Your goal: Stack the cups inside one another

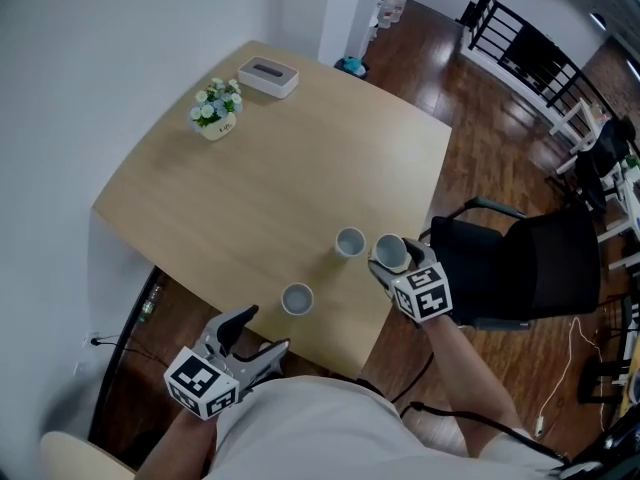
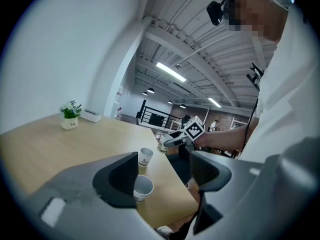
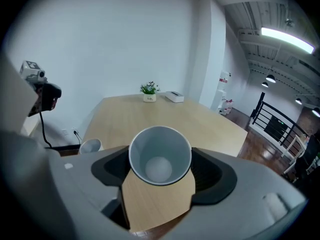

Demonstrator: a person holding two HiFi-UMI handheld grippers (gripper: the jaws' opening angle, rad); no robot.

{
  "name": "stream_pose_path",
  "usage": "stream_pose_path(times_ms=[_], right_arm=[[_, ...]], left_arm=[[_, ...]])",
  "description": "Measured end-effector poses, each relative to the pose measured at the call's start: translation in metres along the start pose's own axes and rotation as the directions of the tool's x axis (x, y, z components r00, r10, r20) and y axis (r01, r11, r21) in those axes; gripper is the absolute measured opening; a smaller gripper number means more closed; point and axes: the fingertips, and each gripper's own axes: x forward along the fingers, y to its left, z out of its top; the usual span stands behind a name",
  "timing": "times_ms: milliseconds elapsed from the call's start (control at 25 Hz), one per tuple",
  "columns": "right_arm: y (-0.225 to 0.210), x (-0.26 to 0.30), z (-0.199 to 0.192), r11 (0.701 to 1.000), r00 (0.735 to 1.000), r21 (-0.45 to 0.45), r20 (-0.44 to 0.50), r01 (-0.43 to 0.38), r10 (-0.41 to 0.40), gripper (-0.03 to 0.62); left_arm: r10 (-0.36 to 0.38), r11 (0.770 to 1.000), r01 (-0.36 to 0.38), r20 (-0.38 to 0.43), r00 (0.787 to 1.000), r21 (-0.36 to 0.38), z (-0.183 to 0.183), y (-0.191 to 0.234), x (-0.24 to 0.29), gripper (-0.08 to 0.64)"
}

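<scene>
Three white paper cups are in the head view. One cup (image 1: 350, 242) stands on the wooden table (image 1: 270, 188), and another cup (image 1: 297, 298) stands nearer the front edge. The third cup (image 1: 391, 252) (image 3: 160, 155) is tilted and lifted just right of the standing one, with my right gripper (image 1: 398, 264) (image 3: 160, 166) shut on its sides. My left gripper (image 1: 266, 328) (image 2: 165, 171) is open and empty, below the table's near edge. In its view the near cup (image 2: 143, 188) sits partly behind the left jaw, with the farther cup (image 2: 145, 156) beyond it.
A small potted plant (image 1: 215, 111) and a white tissue box (image 1: 268, 75) sit at the table's far left corner. A black office chair (image 1: 520, 263) stands close to the right edge of the table. Wooden floor surrounds the table.
</scene>
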Motion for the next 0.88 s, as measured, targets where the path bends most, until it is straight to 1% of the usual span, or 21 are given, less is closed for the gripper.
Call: stream_pose_path(times_ms=[160,400,600,880], right_arm=[[0.005,0.016,0.018,1.0,1.0,0.002,0.009,-0.002,0.002,0.371],[0.01,0.041,0.028,1.0,1.0,0.005,0.003,-0.02,0.02,0.371],[0.014,0.058,0.029,0.999,0.999,0.001,-0.011,-0.035,0.035,0.373],[0.016,0.082,0.02,0.999,0.998,-0.015,-0.048,-0.038,0.037,0.381]], left_arm=[[0.006,1.0,-0.006,0.011,1.0,-0.004,0.001,0.011,-0.01,0.339],[0.037,0.999,-0.037,0.017,0.999,-0.026,-0.004,0.022,-0.023,0.339],[0.069,0.997,-0.068,0.017,0.997,-0.044,-0.009,0.028,-0.034,0.339],[0.1,0.993,-0.098,0.015,0.995,-0.064,-0.015,0.031,-0.043,0.339]])
